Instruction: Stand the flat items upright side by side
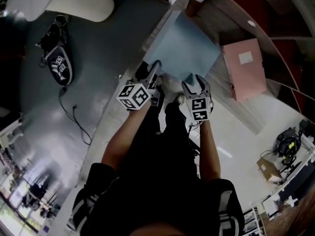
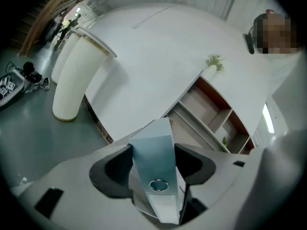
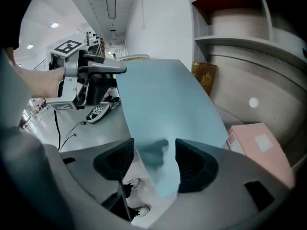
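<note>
A light blue binder (image 1: 184, 48) hangs in the air in front of me, held at its near edge by both grippers. My left gripper (image 1: 156, 70) is shut on the binder's spine (image 2: 153, 152), with the ring hole showing between the pads. To its right, my right gripper (image 1: 197, 82) is shut on the blue cover (image 3: 168, 109), which fills the gap between its jaws. A pink folder (image 1: 243, 68) lies flat on the low ledge of the curved shelf unit; it also shows as the pink folder (image 3: 261, 152) at the right gripper view's right.
The curved wooden shelf unit (image 1: 236, 14) stands ahead, under a white counter top (image 2: 158, 56) on a ribbed white column (image 2: 76, 75). A spare gripper (image 1: 60, 65) with a cable lies on the grey floor at left. A cardboard box (image 1: 269, 168) sits at right.
</note>
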Available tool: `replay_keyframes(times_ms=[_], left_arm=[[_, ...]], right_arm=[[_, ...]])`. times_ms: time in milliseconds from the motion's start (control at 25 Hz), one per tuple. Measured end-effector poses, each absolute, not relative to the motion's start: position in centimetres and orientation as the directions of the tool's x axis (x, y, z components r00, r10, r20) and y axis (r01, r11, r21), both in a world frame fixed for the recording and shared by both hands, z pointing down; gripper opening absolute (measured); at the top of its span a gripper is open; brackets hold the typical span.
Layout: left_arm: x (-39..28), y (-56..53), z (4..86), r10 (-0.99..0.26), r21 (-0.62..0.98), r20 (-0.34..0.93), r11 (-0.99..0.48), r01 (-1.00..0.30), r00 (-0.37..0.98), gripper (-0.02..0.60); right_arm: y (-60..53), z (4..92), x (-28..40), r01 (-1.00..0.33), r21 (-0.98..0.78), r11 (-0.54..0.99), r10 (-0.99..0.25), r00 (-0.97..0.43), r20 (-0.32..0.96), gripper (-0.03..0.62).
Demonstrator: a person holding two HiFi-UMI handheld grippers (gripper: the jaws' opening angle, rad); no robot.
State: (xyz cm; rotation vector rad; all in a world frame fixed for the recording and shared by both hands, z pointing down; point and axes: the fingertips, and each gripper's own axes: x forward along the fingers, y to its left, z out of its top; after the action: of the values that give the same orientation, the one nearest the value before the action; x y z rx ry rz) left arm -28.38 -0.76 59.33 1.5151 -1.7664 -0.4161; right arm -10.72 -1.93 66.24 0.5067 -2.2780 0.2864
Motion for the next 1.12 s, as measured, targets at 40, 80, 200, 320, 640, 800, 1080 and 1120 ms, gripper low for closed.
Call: replay_keyframes(times_ms=[40,80,200,320,640,800,1080,1120], left_arm=[[-28.1,-0.8,58.6,-0.945,0.655,0.327,0.234,-0.719,-0.009,0.287],[-27.9,-0.9,58.0,-0.946,0.635,0.324,0.224,-0.739,-0.009,0.285],[-27.1,-1.4,56.2,-0.951,0.579,0.310,0.192,-0.792,-0.004,0.282],[-26.1,-1.8,54.5,-0.953,0.516,0.303,0.155,-0.842,0.010,0.282],[-23.7,-2.6,51.5,-0.956,0.366,0.288,0.053,-0.929,0.059,0.278],[-23.0,-3.0,49.8,-0.963,0.284,0.260,0.001,-0.959,0.076,0.276],[-22.3,-3.9,47.8,-0.966,0.165,0.229,-0.087,-0.982,0.124,0.275],[-22.3,-4.1,47.4,-0.968,0.142,0.218,-0.091,-0.986,0.121,0.273]], right_arm=[[-2.1,65.7,-10.6,-0.452,-0.048,0.891,-0.280,-0.628,0.726,0.287],[-2.2,65.1,-10.5,-0.464,-0.049,0.885,-0.291,-0.631,0.719,0.287],[-2.8,63.3,-10.0,-0.507,-0.058,0.860,-0.330,-0.640,0.694,0.287],[-3.4,61.0,-9.3,-0.565,-0.085,0.821,-0.381,-0.652,0.655,0.287],[-4.4,55.3,-7.1,-0.691,-0.135,0.710,-0.521,-0.645,0.559,0.281],[-4.7,53.3,-6.7,-0.728,-0.106,0.677,-0.580,-0.617,0.532,0.281],[-5.4,50.7,-5.9,-0.792,-0.072,0.606,-0.668,-0.556,0.494,0.279],[-5.5,50.5,-5.8,-0.797,-0.069,0.600,-0.675,-0.551,0.491,0.279]])
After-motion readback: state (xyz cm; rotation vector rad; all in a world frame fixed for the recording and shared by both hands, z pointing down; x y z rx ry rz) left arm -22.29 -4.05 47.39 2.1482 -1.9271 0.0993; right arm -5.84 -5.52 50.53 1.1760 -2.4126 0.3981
